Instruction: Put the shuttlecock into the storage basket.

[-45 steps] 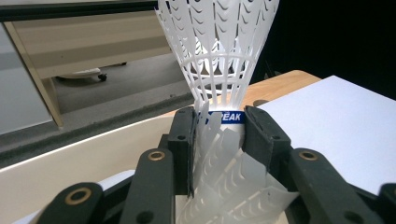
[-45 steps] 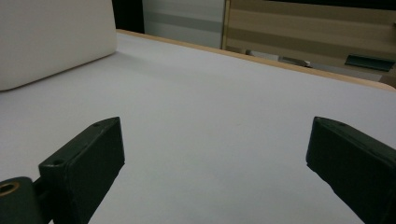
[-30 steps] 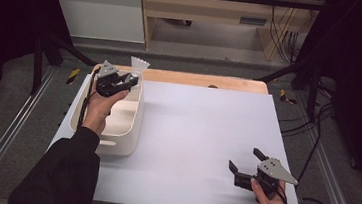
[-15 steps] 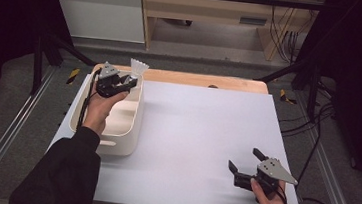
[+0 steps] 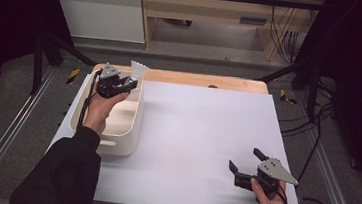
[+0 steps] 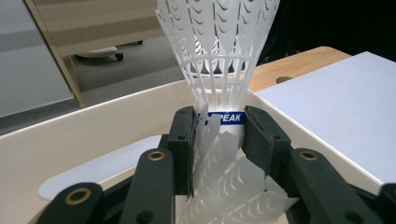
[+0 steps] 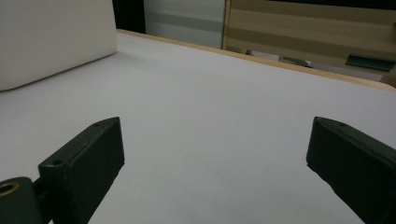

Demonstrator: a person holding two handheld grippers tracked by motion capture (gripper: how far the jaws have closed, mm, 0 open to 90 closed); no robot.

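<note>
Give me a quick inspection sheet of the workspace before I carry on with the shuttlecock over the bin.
Surface: white table top, bare in the middle.
Job's things: white plastic shuttlecock, clamped at its blue band; cream bin at the table's left edge, below it.
Clutter: nothing seen.
Grippers: left tongs shut on the shuttlecock; right tongs open, nothing between them, low near the table's front right.
Cables: black cable trailing from the right tongs.
Surroundings: wooden furniture behind, metal rails.

The bin [image 5: 115, 141] sits on the table's [image 5: 201, 134] left edge, the shuttlecock [image 5: 138, 71] above its far end
</note>
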